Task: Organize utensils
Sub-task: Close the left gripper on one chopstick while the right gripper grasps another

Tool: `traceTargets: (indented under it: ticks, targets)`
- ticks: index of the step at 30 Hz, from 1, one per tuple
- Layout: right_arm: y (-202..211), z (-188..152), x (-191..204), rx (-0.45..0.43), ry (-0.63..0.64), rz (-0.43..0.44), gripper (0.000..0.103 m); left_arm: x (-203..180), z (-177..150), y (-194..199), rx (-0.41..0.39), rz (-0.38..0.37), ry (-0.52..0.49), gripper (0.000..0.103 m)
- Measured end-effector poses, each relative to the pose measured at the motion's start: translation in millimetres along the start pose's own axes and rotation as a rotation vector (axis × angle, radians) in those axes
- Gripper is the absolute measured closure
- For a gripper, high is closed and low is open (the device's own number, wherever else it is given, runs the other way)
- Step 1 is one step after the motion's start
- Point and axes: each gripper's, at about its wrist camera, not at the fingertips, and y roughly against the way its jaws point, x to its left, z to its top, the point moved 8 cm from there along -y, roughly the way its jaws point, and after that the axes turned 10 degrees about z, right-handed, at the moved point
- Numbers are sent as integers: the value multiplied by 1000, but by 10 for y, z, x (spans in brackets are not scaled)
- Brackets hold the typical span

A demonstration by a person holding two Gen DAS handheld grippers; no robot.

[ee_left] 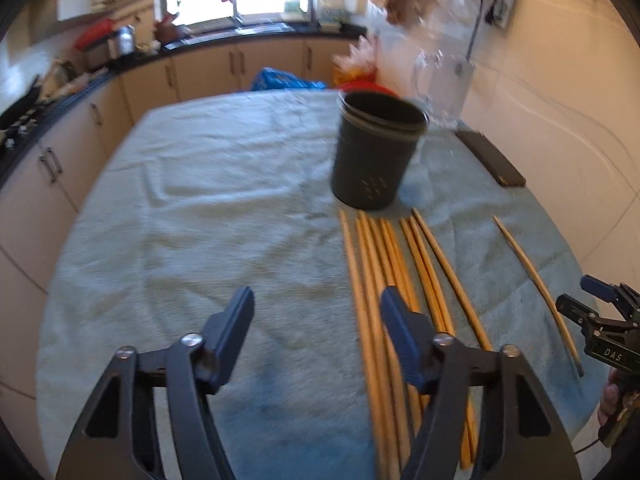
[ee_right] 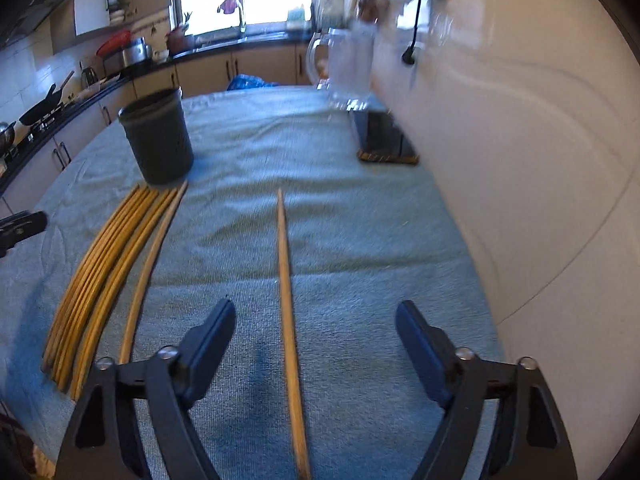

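Lone chopstick (ee_right: 287,300): flat on desk (ee_right: 360,240), near right edge, lined up between spread, empty right gripper (ee_right: 316,320) fingers. Advice: lower, pinch mid-shaft, carry to holder (ee_right: 157,140). Bundle (ee_left: 396,280): beside spread, empty left gripper (ee_left: 316,308).

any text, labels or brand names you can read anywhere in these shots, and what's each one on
"DAS" on a small label on the body of the right gripper, seen at the right edge of the left wrist view.
Nothing else is readable: the dark holder shows only a dot pattern, the flat dark object by the wall shows no legible text, and the counter items are too blurred.
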Motion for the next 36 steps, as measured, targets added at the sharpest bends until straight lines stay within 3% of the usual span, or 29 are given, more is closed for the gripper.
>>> traceTargets:
  ticks: [1, 3, 5, 7, 12, 15, 20, 22, 30, 34, 36]
  targets:
    - [-17, -2, -3, 3, -7, 6, 21, -39, -14, -57, 14, -11, -6, 54]
    - [-37, -8, -4, 5, -15, 8, 21, -142, -26, -196, 49, -41, -25, 60]
    - [-59, -16, -4, 11, -16, 5, 21, -202, -46, -313, 77, -40, -42, 76]
    - [-91, -19, -19, 20, -20, 5, 21, -235, -77, -441, 116, -42, -43, 85]
    - [-144, 3, -76, 38, -19, -1, 22, -259, -56, -515, 137, -65, -24, 86]
    - [-198, 26, -81, 54, -16, 7, 28, -218, -50, -550, 139, -49, -28, 94]
    - [-324, 74, -72, 98, 0, 13, 43, -124, -11, -613, 183, -67, 8, 95]
    - [-374, 103, -52, 117, 16, 6, 44, -101, 23, -633, 202, -59, 2, 95]
    - [-700, 411, -45, 260, 44, 5, 50, -111, 209, -787, 274, -23, -51, 95]
    - [-828, 535, -69, 328, 6, 40, 58, -115, 319, -882, 294, -38, -49, 92]
    - [-867, 589, -63, 345, 14, 44, 70, -101, 358, -915, 302, -62, -20, 91]
